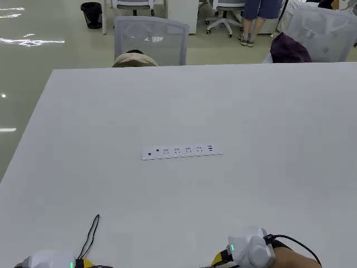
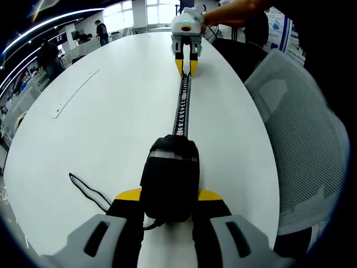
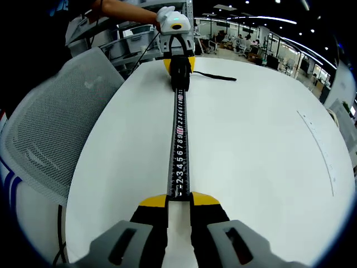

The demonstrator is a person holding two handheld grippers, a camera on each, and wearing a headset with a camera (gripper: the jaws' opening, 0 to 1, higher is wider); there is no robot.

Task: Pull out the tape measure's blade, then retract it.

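Blade (image 3: 179,139) runs straight between the two claws, its long axis along the near edge of the table (image 1: 167,100); the right gripper (image 3: 178,198) is clenched on its tip, the left gripper (image 2: 170,196) clamped round the black tape measure case (image 2: 170,167). Retracting likely means easing the right claw along that line toward the case — open tabletop lies on one side, but the mesh chair (image 2: 301,139) stands close off the edge.

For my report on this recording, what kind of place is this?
Probably an open-plan office: a large white table with a power strip, a mesh office chair behind it, and more swivel chairs beyond.
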